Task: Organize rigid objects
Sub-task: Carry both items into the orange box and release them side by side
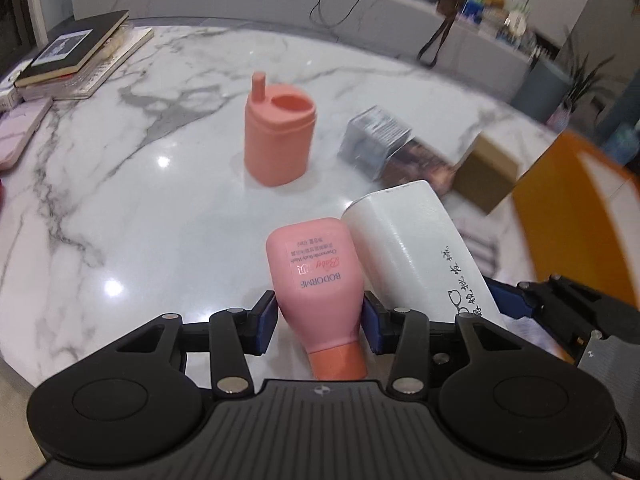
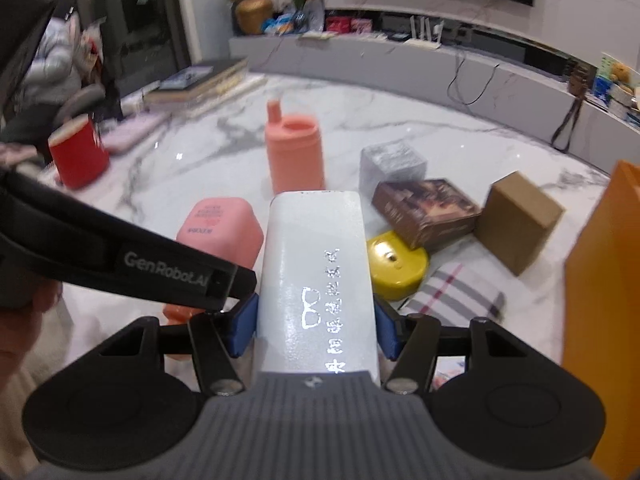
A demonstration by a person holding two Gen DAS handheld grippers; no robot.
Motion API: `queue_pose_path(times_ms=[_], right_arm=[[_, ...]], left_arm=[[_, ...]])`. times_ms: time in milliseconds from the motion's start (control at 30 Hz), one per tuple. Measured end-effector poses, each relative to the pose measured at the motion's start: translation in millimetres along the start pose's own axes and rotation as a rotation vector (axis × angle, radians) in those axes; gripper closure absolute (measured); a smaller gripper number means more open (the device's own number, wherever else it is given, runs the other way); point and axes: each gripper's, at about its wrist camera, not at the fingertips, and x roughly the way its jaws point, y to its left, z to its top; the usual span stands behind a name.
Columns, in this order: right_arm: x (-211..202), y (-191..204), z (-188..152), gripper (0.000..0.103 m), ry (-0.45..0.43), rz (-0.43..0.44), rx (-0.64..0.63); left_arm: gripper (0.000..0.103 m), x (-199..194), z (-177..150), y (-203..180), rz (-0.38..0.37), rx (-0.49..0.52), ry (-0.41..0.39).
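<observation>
My left gripper (image 1: pixel 320 320) is shut on a pink BODORME body wash bottle (image 1: pixel 316 276), cap toward the camera, held above the marble table (image 1: pixel 120 200). My right gripper (image 2: pixel 316 326) is shut on a white glasses case (image 2: pixel 316 280) with silver lettering, right beside the bottle (image 2: pixel 220 226); the case also shows in the left wrist view (image 1: pixel 416 252). A coral cup with a spout (image 1: pixel 278 132) stands upright mid-table, ahead of both grippers (image 2: pixel 294 152).
A silver box (image 2: pixel 392 166), a brown patterned box (image 2: pixel 428 208), a cardboard box (image 2: pixel 520 220), a yellow round tin (image 2: pixel 396 268), a striped cloth (image 2: pixel 456 296) and an orange box (image 2: pixel 604 300) lie right. Books (image 1: pixel 76 56) and a red cup (image 2: pixel 78 156) sit left.
</observation>
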Motion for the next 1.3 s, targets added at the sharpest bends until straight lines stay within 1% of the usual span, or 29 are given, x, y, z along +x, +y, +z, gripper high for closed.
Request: queue_pose_path(times_ms=[67,167,267,333,433,567,633,700,833,900,933,1000,1100,1167,1300], right_arm=[[-16,0,2,0.044,-0.026,-0.020,0.002],[-43,-3,9,0.044,-0.058,-0.029,0.037],[-73,-10,17,0.044,-0.095,-0.064,0.031],[-93,-21,20,0.044,-0.114,-0.086,0.044],[-116,-44,21,0.043,-0.121,-0.118,0.080],[-140,-85,17,0.043,-0.111,-0.190,0.130],[-146,-104,14,0.043,-0.090,-0.227,0.154],[-150,-128,10,0.043,-0.055,-0.255,0.193],[-145,-167,3,0.043,0.016,-0.284,0.248],[-138,-182,-1,0.043,0.052,-0.292,0.267],[-133,-188,-2,0.043,0.071,-0.294,0.275],[-121,-200,-3,0.043,0.105,-0.289,0.292],[-106,-216,-3,0.043,0.134,-0.282,0.308],[-98,-229,-10,0.044,0.154,-0.286,0.314],[-75,-238,-13,0.044,0.202,-0.254,0.322]], left_arm=[[0.053,-14,-1,-4,-0.020,0.007,-0.028],[0.053,-36,-1,-19,-0.031,0.045,-0.079],[0.053,-56,2,-35,-0.080,0.065,-0.103],[0.053,-66,5,-48,-0.114,0.080,-0.109],[0.053,-71,15,-74,-0.168,0.115,-0.095],[0.053,-72,27,-124,-0.209,0.217,-0.087],[0.053,-66,34,-150,-0.255,0.244,-0.057],[0.053,-54,44,-174,-0.295,0.249,-0.012],[0.053,-27,60,-227,-0.312,0.310,0.050],[0.053,-11,65,-247,-0.299,0.325,0.091],[0.053,-2,69,-254,-0.282,0.321,0.111],[0.053,19,74,-268,-0.233,0.349,0.144],[0.053,44,77,-283,-0.162,0.403,0.171],[0.053,58,78,-290,-0.110,0.435,0.185],[0.054,79,77,-298,-0.021,0.485,0.209]])
